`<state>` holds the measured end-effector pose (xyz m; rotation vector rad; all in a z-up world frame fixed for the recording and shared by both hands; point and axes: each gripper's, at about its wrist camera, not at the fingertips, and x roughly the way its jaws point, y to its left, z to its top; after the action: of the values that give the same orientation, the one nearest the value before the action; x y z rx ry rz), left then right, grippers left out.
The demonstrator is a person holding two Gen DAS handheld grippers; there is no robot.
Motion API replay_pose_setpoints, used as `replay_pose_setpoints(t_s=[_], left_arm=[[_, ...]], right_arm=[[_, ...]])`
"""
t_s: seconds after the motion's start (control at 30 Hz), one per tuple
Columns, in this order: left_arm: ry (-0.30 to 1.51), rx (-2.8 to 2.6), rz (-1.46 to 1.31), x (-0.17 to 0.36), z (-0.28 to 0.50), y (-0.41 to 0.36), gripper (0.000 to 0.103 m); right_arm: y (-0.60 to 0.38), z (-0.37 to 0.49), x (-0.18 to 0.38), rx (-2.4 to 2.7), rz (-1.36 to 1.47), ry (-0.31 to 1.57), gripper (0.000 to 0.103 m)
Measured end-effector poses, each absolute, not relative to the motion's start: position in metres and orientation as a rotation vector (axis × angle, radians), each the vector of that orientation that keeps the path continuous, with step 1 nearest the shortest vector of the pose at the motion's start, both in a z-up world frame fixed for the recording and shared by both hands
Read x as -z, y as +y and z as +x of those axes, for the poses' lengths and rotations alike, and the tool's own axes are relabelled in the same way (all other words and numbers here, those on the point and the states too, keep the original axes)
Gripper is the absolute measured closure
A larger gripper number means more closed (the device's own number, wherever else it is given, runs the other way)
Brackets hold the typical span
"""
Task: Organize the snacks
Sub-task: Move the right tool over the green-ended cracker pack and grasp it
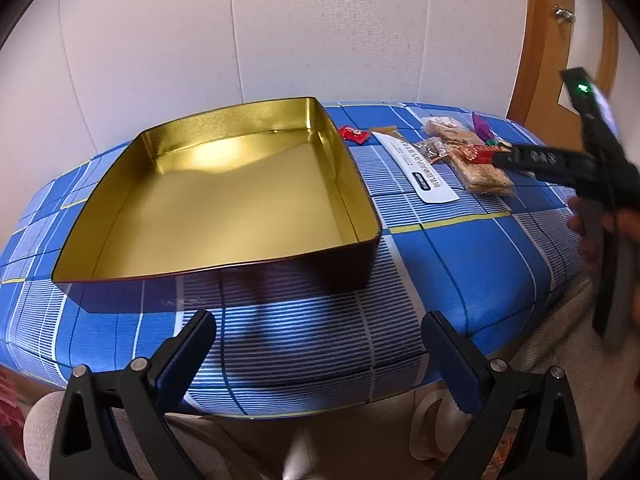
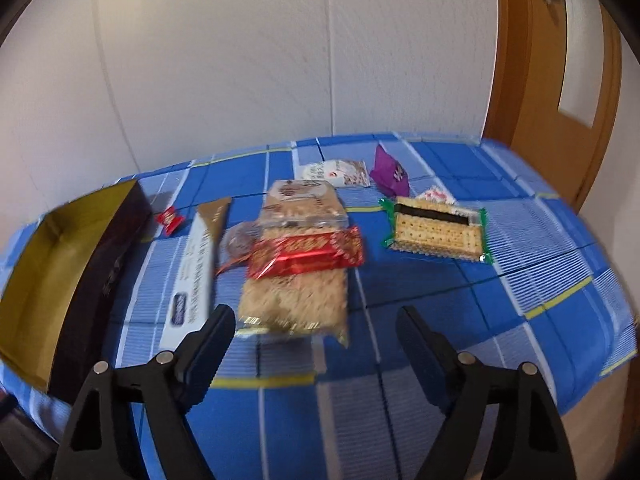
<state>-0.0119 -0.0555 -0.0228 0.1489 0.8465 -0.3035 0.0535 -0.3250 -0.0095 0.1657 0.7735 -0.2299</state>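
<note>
**Both claws spread above the worktop, snacks still outside the tin**

Left wrist view: the left claw (image 1: 318,344) is released, its two black fingers wide apart with nothing between them, hanging over the near edge of a worktop (image 1: 480,264) covered in a blue checked cloth. Straight ahead sits an open rectangular tin (image 1: 224,204), gold inside and dark outside, with nothing in it. To the right of the tin, well apart from it, lies the snack pile: a small red candy (image 1: 354,135) nearest the tin's far corner, a long white packet (image 1: 420,168) beside it, and a clear pack of pale biscuits (image 1: 480,172) further right. The right claw (image 1: 532,160) reaches in from the right edge over that pile, a hand (image 1: 600,236) blurred behind it; this view does not settle how its fingers stand.

Right wrist view: the right claw (image 2: 316,332) is released, fingers apart and gripping nothing, poised just over the near end of the clear pack of pale biscuits (image 2: 294,304). A red foil bar (image 2: 308,256) lies across that pack. The long white packet (image 2: 196,276) lies to its left, the small red candy (image 2: 170,220) beyond, and the tin (image 2: 60,248) at the far left. To the right, apart from the pile, lie a green-edged cracker pack (image 2: 436,232), a purple packet (image 2: 390,176) and a white pouch (image 2: 336,172).
</note>
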Motion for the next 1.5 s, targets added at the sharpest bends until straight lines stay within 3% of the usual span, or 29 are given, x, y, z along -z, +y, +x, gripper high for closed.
replay_pose_setpoints(t_s=[0.33, 0.6, 0.9, 1.23, 1.5], left_arm=[[0.855, 0.310, 0.174, 0.019, -0.012, -0.068, 0.000], [0.843, 0.382, 0.146, -0.007, -0.007, -0.097, 0.000], [0.841, 0.398, 0.178, -0.012, 0.003, -0.128, 0.000], [0.856, 0.390, 0.167, -0.013, 0.014, -0.133, 0.000], [0.908, 0.389, 0.100, -0.016, 0.028, -0.135, 0.000]], right_arm=[[-0.329, 0.099, 0.013, 0.230, 0.060, 0.779, 0.019], [-0.399, 0.075, 0.003, 0.353, 0.273, 0.696, 0.019], [-0.477, 0.106, 0.008, 0.315, 0.263, 0.794, 0.019], [-0.457, 0.082, 0.028, -0.035, 0.446, 0.913, 0.019], [-0.432, 0.085, 0.017, 0.079, 0.135, 0.870, 0.019]])
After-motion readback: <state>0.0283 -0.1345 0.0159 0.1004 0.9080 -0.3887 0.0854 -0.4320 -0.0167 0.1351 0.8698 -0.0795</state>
